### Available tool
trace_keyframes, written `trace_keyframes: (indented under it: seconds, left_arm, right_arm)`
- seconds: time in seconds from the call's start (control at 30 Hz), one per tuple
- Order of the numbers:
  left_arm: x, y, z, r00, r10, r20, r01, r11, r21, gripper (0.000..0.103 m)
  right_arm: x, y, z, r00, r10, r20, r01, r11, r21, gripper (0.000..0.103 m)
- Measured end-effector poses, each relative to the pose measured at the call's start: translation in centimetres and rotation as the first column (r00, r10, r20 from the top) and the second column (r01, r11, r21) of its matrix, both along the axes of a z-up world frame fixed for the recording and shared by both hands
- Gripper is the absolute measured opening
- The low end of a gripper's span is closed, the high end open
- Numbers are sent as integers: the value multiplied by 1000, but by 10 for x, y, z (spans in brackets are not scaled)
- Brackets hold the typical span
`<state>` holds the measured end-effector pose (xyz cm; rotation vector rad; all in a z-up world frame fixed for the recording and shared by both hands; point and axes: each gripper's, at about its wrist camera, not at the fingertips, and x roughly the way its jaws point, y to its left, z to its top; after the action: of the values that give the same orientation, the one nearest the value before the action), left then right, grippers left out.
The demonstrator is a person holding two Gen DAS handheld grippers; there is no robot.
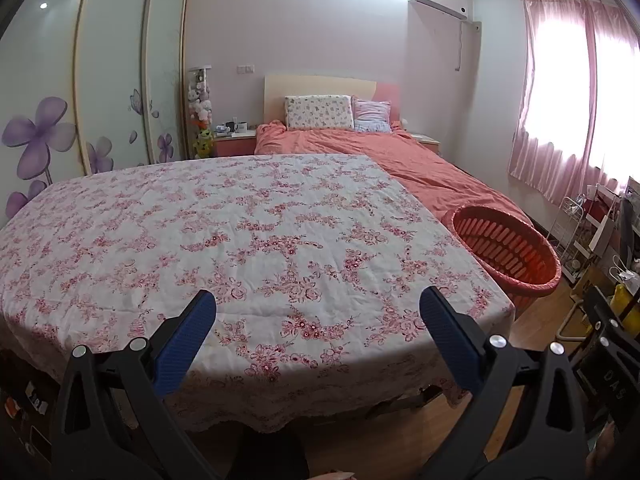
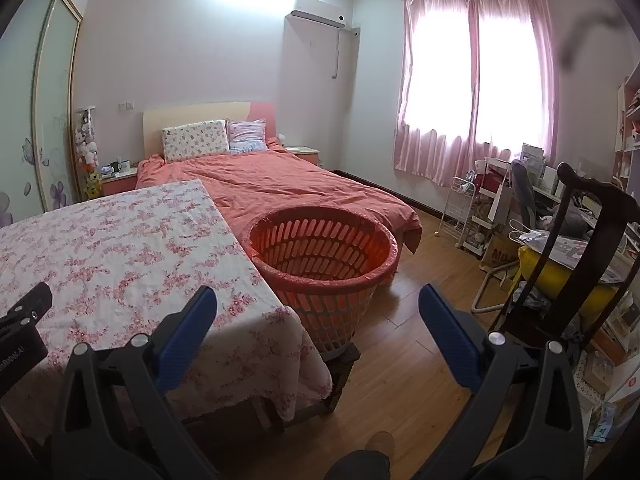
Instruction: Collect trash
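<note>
While no trash shows on the surface [image 1: 240, 240], both grippers, left [image 1: 318, 312] and right [image 2: 318, 312], hold fingers spread, empty. Basket [image 2: 320, 256] sits just right of the surface, nearer the right gripper.

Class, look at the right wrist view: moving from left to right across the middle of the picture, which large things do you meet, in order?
Floral tablecloth → red slatted basket → bare wooden floor → white wire rack → dark wooden chair.
</note>
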<state>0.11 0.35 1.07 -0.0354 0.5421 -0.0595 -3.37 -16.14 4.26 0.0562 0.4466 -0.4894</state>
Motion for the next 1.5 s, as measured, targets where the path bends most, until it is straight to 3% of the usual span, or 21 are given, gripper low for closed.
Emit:
trace_keyframes:
  seconds: [0.5,0.9,1.5]
  left_arm:
    - [-6,-4,7,1000,9,19,-9,1000,-3,100]
    - [-8,-1,8,997,71,16,-71,997,15,100]
    - [-8,2,6,998,66,3,-66,998,12,100]
  right_arm:
    - [-3,-1,-1,1000,6,2,-6,1000,15,99]
    - [-3,-1,-1,1000,8,2,-8,1000,15,99]
    - [-5,1,3,1000,8,5,-8,1000,11,99]
